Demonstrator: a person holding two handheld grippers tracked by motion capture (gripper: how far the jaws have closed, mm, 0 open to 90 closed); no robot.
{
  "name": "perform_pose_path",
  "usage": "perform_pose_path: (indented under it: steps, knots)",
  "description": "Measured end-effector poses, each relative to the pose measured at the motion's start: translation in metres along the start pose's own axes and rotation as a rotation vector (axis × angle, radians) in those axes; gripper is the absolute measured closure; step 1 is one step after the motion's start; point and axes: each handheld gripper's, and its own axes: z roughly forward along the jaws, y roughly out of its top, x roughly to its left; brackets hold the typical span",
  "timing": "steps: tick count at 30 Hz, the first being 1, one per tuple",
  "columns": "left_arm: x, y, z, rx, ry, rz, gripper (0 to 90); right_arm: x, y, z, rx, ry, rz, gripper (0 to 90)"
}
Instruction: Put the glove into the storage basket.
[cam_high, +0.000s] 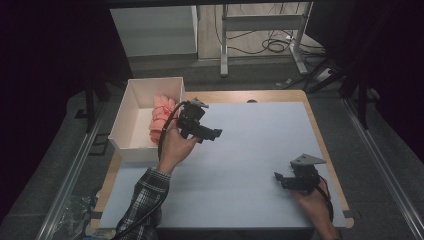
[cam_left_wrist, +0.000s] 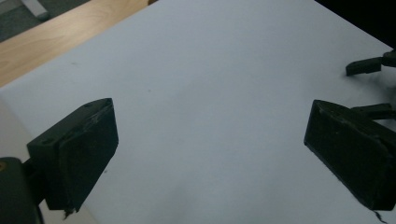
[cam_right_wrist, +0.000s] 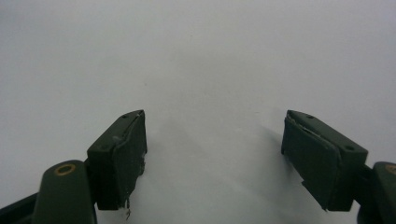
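Left tongs (cam_high: 214, 134) wide open, nothing between the jaws, just bare white sheet (cam_left_wrist: 224, 93) underneath in the left gripper view. Held up off the table (cam_high: 280, 95), right next to the white box (cam_high: 131, 90), jaws pointing away from the box toward the middle of the sheet. Left hand (cam_high: 172, 147) wrapped around the handle, plaid sleeve (cam_high: 145, 202) trailing back toward the near edge.

Right tongs (cam_high: 278, 180) also spread wide and empty, down low over the sheet, well apart from the box at the near right corner. Right hand (cam_high: 312, 200) behind them. Same story in the right gripper view: two black pads (cam_right_wrist: 119, 158) far apart with plain white between.

Pink bundle (cam_high: 161, 117) already sitting inside the box, against the wall nearest the left tongs, something red tied around it. Can't make out exactly what it is. Box itself hanging at the far left corner of the table.
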Motion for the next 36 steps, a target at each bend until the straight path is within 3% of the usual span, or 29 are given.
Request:
perform_pose_path:
  steps: [10, 19, 36]
  knots:
    - [-0.024, -0.007, 0.017, -0.009, -0.062, 0.032, 3.2, 0.000, 0.000, 0.000, 0.002, 0.000, -0.002, 22.6]
    - [-0.040, -0.021, 0.032, -0.018, -0.092, 0.053, 3.2, 0.000, 0.000, 0.000, 0.003, 0.002, 0.000, 22.5]
    - [-0.060, -0.049, 0.039, -0.018, -0.094, 0.109, 3.1, 0.000, 0.000, 0.000, 0.001, 0.002, -0.004, 22.3]
